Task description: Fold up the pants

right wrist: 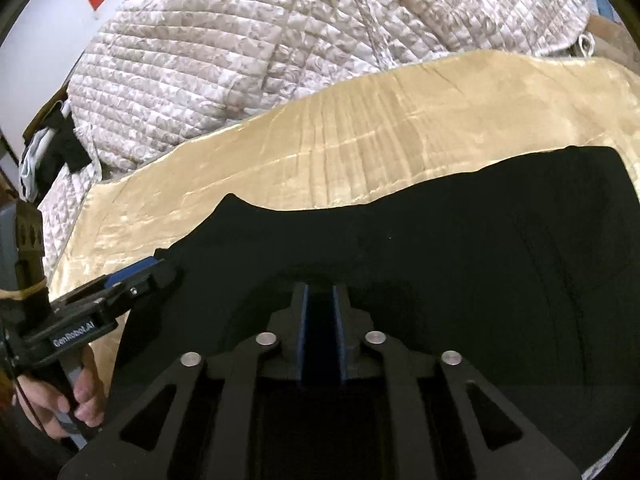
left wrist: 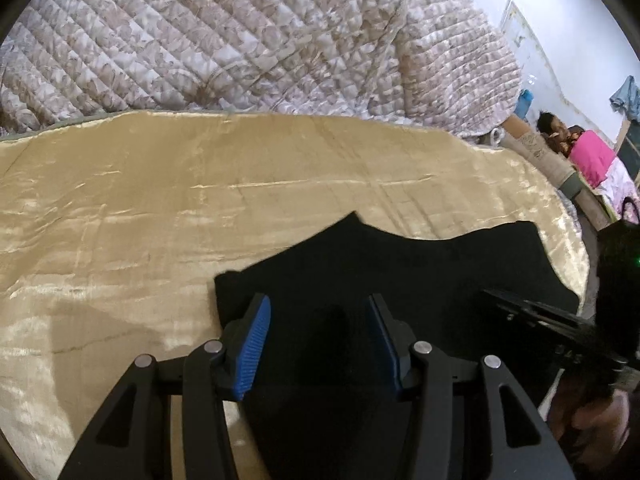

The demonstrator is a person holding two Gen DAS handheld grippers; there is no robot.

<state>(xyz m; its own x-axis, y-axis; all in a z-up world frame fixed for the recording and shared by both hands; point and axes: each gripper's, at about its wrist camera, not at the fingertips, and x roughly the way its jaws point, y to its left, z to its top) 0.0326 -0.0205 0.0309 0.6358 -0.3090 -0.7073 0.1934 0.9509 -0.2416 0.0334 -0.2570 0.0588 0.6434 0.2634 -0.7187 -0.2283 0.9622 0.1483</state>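
Black pants (right wrist: 440,248) lay flat on tan blanket (left wrist: 200,200), long axis 9-to-3. Left gripper (left wrist: 318,340) wide open over 9 o'clock end, empty. Right gripper (right wrist: 320,328) narrowly parted mid-garment; grip possibly none.

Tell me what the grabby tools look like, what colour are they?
Both are black plastic. The left gripper has two fingers with ridged blue pads, joined by slotted black links with round silver pins. The right gripper looks the same, with thin blue strips inside its fingers. Seen from the right wrist, the left tool has white lettering reading GenRobot.AI, and a bare hand grips its handle.
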